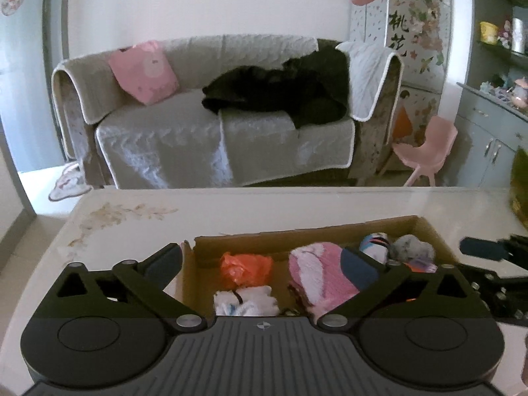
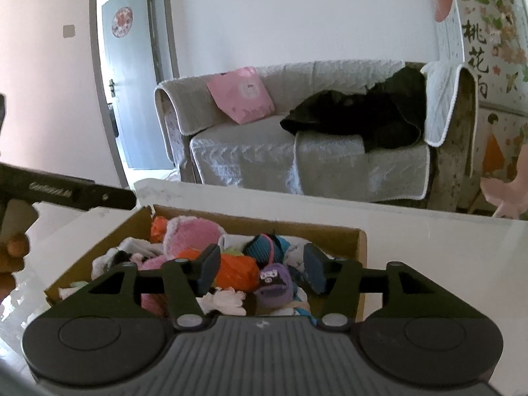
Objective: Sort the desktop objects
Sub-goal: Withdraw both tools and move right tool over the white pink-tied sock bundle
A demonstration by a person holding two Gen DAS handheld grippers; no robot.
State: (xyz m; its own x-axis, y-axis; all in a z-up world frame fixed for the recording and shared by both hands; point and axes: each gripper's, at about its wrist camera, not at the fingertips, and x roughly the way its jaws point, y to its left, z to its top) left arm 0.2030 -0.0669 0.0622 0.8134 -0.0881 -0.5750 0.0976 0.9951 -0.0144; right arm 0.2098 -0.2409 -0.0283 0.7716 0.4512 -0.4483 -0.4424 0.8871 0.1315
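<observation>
An open cardboard box (image 1: 297, 232) stands on the pale table (image 1: 132, 231), filled with small soft items. My left gripper (image 1: 262, 264) hovers over its near side, jaws wide open and empty, above an orange bag (image 1: 246, 269), a pink fluffy sock (image 1: 318, 274) and a white cloth (image 1: 246, 303). In the right wrist view the same box (image 2: 361, 247) holds the pink sock (image 2: 191, 231), an orange bundle (image 2: 237, 270), a purple sock (image 2: 274, 283) and a blue striped one (image 2: 264, 247). My right gripper (image 2: 261, 269) is open just above them, its pads touching nothing.
Beyond the table stands a grey sofa (image 1: 198, 145) with a pink cushion (image 1: 143, 71) and black clothing (image 1: 280, 89). A pink chair (image 1: 425, 145) and grey cabinets (image 1: 488, 132) are at the right. A hand (image 2: 13, 250) shows at the left edge.
</observation>
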